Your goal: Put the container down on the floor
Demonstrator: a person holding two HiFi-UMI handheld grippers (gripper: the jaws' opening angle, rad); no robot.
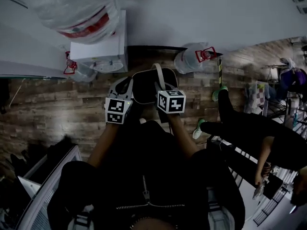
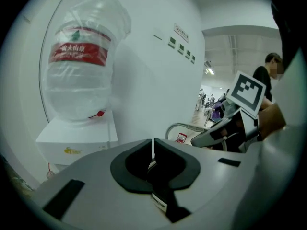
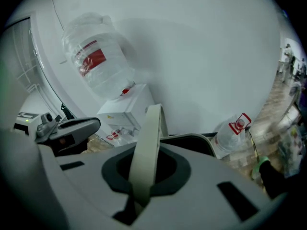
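A dark container with a pale rim hangs above the wooden floor between my two grippers. Its white strap handle runs up between the right gripper's jaws, and my right gripper is shut on it; the container's rim shows just beyond. In the head view the right gripper sits over the container's right side and the left gripper at its left rim. My left gripper is shut on a thin white edge of the container, seen edge-on.
A white water dispenser with a big upturned bottle stands against the wall ahead. A second water bottle lies on the floor to its right. A person in black is at the right, wire racks at both lower corners.
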